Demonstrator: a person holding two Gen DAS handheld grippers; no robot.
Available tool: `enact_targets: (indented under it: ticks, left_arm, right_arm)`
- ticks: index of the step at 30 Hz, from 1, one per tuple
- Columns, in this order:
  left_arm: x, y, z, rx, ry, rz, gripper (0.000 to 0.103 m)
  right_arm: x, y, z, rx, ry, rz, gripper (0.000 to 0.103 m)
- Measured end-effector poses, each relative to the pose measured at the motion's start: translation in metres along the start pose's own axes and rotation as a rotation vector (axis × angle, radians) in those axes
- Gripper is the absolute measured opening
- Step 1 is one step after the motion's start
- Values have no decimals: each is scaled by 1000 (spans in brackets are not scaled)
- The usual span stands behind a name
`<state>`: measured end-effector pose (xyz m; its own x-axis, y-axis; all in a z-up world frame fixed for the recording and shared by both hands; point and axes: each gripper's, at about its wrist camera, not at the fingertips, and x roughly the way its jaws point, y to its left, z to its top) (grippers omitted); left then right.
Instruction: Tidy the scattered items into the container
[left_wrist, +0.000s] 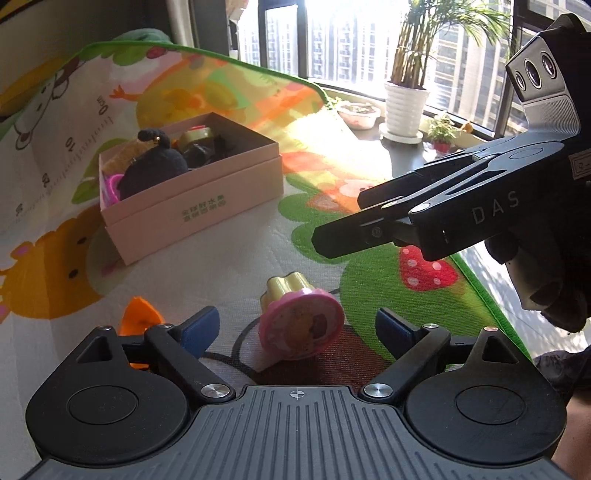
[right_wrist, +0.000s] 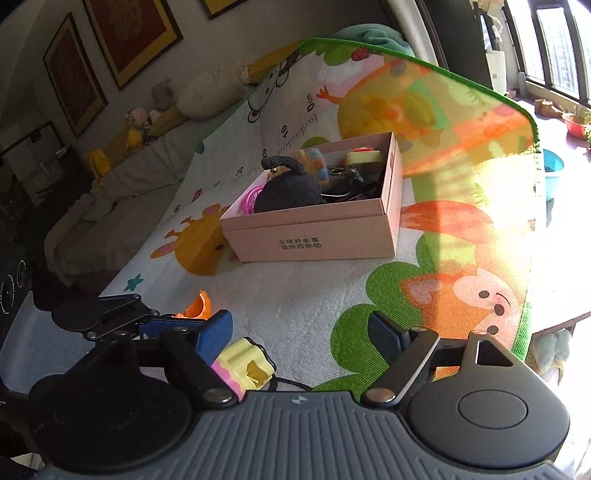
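A cartoon play mat (left_wrist: 229, 258) fills both views. On it, in the upper middle of each frame, sits the pink box (left_wrist: 192, 192), open-topped and already holding a black plush toy (left_wrist: 155, 170) and other small items. The left hand-held gripper (left_wrist: 297, 326), at lower centre, stands wide open and grips nothing; a pink-and-yellow stamp toy (left_wrist: 301, 325) lies on the mat between its fingers, untouched. The right hand-held gripper (right_wrist: 301, 334) is also spread apart and empty. An orange piece (left_wrist: 142, 315) lies at lower left.
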<state>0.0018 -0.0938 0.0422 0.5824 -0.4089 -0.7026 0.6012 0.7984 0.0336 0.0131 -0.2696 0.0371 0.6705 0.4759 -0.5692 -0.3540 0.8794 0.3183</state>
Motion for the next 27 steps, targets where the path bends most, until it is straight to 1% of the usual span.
enact_targets:
  ticks: [3, 6, 9, 11, 15, 16, 17, 18, 19, 22, 24, 27]
  left_arm:
    - [-10, 10, -17, -32, 12, 36, 96]
    - [-18, 27, -31, -89, 29, 69, 97]
    - [-22, 38, -42, -130, 45, 94, 98]
    - [-25, 43, -46, -149, 42, 93, 98]
    - [-30, 47, -51, -162, 21, 96, 98]
    - [-30, 48, -51, -166, 19, 99, 98]
    - [-30, 49, -51, -169, 17, 100, 98]
    - [-30, 50, -51, -172, 15, 100, 98]
    - [-29, 51, -51, -175, 13, 98, 99]
    - [-26, 51, -51, -180, 13, 92, 99]
    - [-24, 51, -50, -181, 15, 87, 100]
    - [-20, 52, -49, -184, 18, 85, 100]
  right_arm:
    - [3, 26, -8, -142, 28, 17, 81]
    - [7, 57, -23, -316, 25, -14, 81]
    - [16, 82, -36, -461, 17, -58, 74]
    - [23, 91, -41, -508, 32, -66, 72]
    - [31, 95, -43, -515, 53, -74, 70]
    - [32, 94, -42, -511, 53, -80, 62]
    - [33, 91, -39, -492, 56, -86, 56]
    - [35, 86, -35, -457, 62, -89, 47]
    - [35, 80, -31, -412, 68, -80, 46]
    - [35, 49, -14, -198, 91, -15, 46]
    - [39, 20, -2, 3, 116, 51, 46]
    - [50, -19, 8, 230, 139, 108, 45]
